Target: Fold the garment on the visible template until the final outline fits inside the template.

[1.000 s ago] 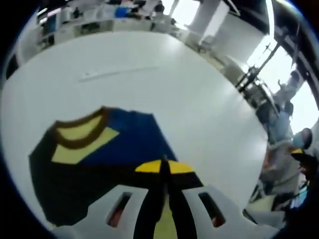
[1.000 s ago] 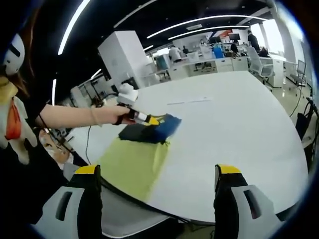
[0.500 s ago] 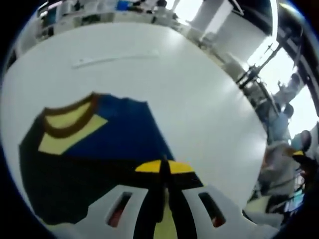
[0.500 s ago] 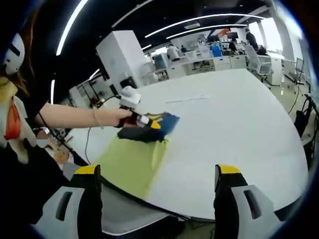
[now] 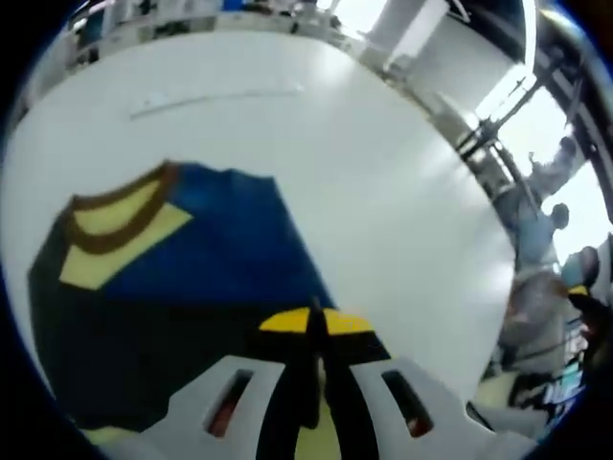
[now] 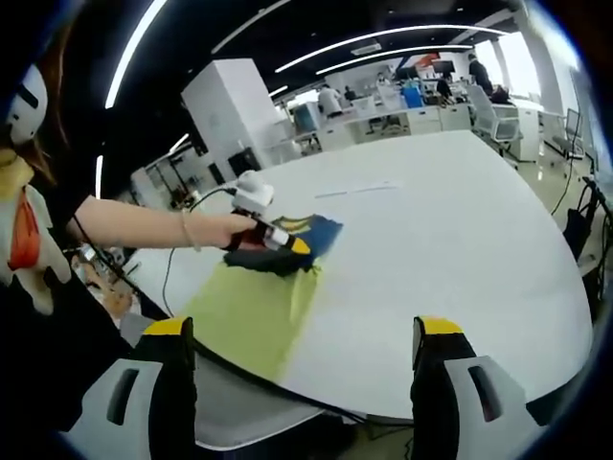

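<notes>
The left gripper (image 5: 316, 331) has its jaws pressed together over the navy-and-blue garment with yellow collar (image 5: 163, 278), apparently pinching its edge. That garment sits at the far end of the yellow-green rectangular template (image 6: 254, 316). The right gripper (image 6: 302, 359) hangs wide open, well apart, off the white table (image 6: 460, 249).

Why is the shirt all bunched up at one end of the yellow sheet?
The shirt is the odd bit: it sits crumpled at the far end of the template, partly spilling onto the table, not flat inside it. The left gripper is at it, fingers together over the dark cloth. The right gripper hangs open, away from it.
</notes>
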Demonstrator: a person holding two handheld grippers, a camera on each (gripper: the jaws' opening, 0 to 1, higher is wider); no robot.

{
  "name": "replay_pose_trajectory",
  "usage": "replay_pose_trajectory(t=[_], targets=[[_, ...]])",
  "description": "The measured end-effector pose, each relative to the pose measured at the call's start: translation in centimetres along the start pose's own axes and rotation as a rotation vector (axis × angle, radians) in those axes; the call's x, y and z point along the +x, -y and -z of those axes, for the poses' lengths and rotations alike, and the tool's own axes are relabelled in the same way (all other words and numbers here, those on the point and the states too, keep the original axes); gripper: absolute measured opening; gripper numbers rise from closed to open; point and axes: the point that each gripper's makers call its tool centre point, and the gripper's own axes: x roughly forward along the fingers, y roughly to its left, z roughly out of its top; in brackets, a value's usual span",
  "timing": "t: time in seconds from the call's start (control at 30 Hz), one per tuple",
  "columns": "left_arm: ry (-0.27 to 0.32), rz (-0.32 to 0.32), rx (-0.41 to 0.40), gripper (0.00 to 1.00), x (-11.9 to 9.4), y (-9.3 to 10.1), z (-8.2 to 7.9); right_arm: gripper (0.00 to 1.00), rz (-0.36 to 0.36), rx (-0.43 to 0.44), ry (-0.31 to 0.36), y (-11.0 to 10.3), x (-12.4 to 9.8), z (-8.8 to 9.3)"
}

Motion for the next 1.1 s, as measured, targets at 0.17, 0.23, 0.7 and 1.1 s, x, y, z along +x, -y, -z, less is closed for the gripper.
replay_pose_trajectory(t=[0.17,0.23,0.7,1.1], targets=[[-0.007,0.016,0.001,0.00,0.1,0.2,0.2,0.94,-0.001,-0.001,-0.005,0.0,0.1,0.1],[-0.007,0.028,-0.002,0.00,0.2,0.3,0.2,0.94,-0.002,0.000,-0.003,0.1,0.1,0.1],[-0.029,0.087,0.007,0.05,0.6,1.4,0.8,0.94,-0.001,-0.002,-0.002,0.1,0.1,-0.1],[-0.034,0.115,0.013,0.12,0.7,1.8,1.1,0.94,0.000,-0.005,-0.007,-0.1,0.0,0.0]])
